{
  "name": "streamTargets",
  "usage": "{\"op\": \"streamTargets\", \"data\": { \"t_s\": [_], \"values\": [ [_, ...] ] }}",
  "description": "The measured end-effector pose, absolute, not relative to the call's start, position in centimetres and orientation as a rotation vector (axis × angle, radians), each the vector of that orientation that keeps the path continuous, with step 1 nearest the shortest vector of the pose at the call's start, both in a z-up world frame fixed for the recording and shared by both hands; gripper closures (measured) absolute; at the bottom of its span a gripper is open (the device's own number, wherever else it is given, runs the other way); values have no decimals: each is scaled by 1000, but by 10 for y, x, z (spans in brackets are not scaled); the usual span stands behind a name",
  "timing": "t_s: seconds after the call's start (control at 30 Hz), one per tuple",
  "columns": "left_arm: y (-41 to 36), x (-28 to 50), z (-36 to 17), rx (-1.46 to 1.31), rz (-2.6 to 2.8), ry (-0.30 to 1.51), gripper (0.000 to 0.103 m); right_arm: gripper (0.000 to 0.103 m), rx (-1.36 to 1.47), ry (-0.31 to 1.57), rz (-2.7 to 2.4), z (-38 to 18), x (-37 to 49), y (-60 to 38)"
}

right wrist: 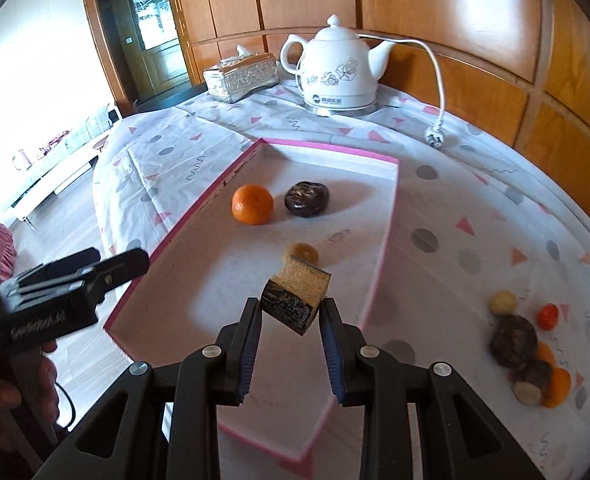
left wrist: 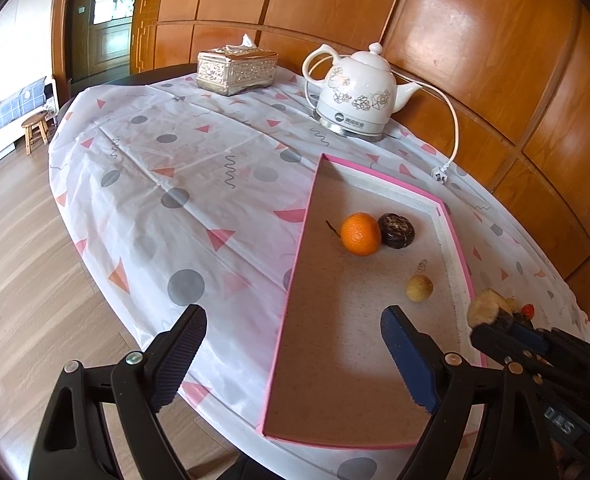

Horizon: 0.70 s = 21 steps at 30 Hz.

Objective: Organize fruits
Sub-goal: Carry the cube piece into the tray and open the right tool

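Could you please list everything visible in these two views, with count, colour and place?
tray: one, pink-edged, shallow, on the tablecloth.
orange: one, orange, in the tray's far part.
dark round fruit: one, brown-black, in the tray beside the orange.
small pale fruit: one, tan, in the tray.
loose fruits: several, dark, pale and red-orange, on the cloth outside the tray.
kettle: one, white, floral, far side; its plug lies on the cloth.
tissue box: one, silvery, far side.
tablecloth: one, white, patterned.
left gripper: black, jaws apart, nothing between.
right gripper: jaws shut on a tan-and-dark chunk, above the tray.
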<state>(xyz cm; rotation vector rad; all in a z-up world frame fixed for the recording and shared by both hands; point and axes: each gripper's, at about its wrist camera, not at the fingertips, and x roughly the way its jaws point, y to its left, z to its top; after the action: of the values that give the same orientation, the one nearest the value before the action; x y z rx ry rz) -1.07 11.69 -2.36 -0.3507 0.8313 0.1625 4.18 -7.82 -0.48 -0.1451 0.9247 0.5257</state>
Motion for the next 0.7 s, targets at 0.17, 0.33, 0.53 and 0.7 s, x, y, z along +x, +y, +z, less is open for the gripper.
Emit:
{"op": "streamTargets", "data": {
  "t_s": [0.17,0.33,0.53,0.7],
  "values": [
    [121,-10,-26,-362,170,836,14,73,-154,950,523,-12,55,-68],
    [120,-9,-28,-361,167,842,14,73,-150,979,498,-23,63,-63],
    [119,-9,-28,-359,164,842,14,66,-124,979,468,-26,63,-69],
    [117,-10,-26,-354,162,838,14,64,-82,963,443,-18,56,-81]
  ]
}}
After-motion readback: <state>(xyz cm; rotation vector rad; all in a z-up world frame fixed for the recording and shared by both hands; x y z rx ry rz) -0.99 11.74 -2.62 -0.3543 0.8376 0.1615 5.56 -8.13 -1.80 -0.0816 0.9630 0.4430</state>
